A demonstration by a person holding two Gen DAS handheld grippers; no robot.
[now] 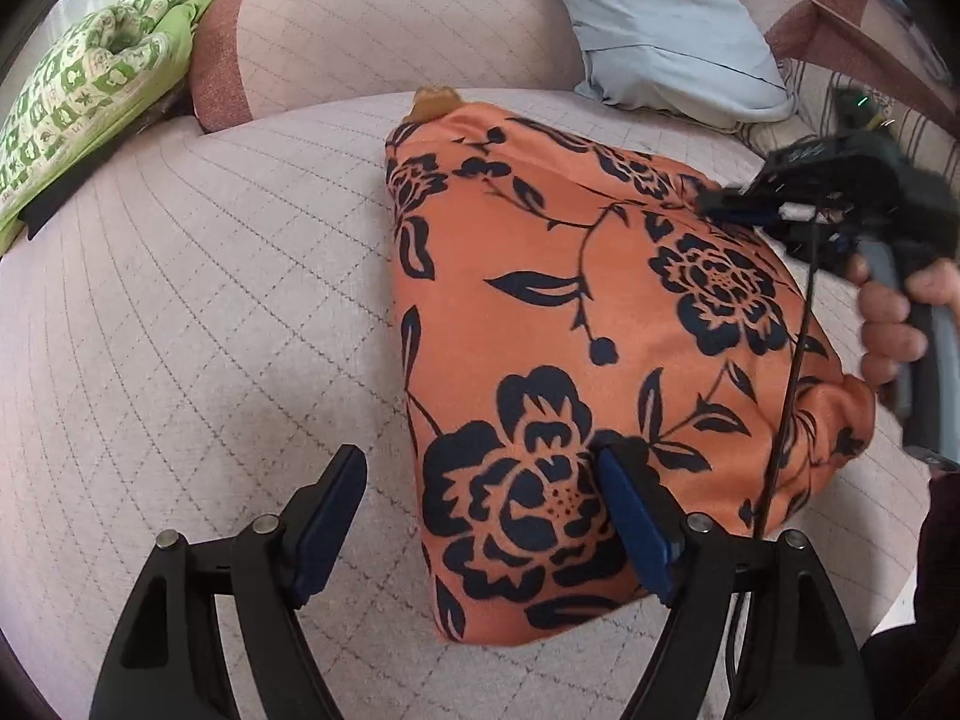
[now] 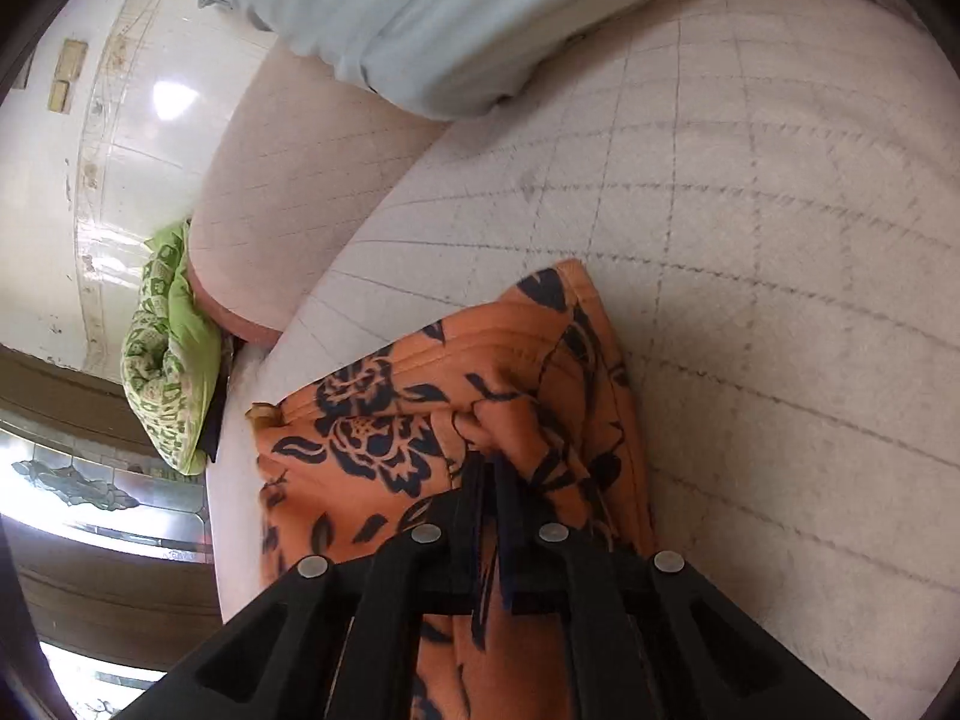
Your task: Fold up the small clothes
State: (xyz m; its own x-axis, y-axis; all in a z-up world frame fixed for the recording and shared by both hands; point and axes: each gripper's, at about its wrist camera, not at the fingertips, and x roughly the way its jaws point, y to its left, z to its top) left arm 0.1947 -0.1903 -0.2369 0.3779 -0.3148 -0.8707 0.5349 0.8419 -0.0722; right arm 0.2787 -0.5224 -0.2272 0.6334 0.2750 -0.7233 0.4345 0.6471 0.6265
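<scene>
Right hand-held gripper [image 2: 489, 468] is closed, its jaws pinched together on a bunched ridge of the orange floral garment [image 1: 570, 330]; fabric puckers up at the fingertips in the right wrist view. Left hand-held gripper [image 1: 480, 516] stands wide, holding nothing: one finger [image 1: 630, 516] lies over the near part of the cloth, the other over bare cover just beside the garment's left edge.

Garment location: on the quilted sofa seat [image 1: 210, 330], near its middle. It appears already doubled at least once, judging by the layered hems seen in the right wrist view and the compact, roughly rectangular outline in the left wrist view. Edges are uneven; the right corner bulges. A small tan tag or trim [image 1: 435, 103] pokes out at the far end.

Progress estimate: midway. One fold seems done; another fold or a squaring-up seems left, with the right side lifted for it.

Surroundings: light blue pillow [image 1: 660, 24] behind the garment, well apart. Green patterned cloth [image 1: 90, 84] bundled at the far left by the sofa arm [image 1: 360, 30]; whether it is folded I cannot tell.
</scene>
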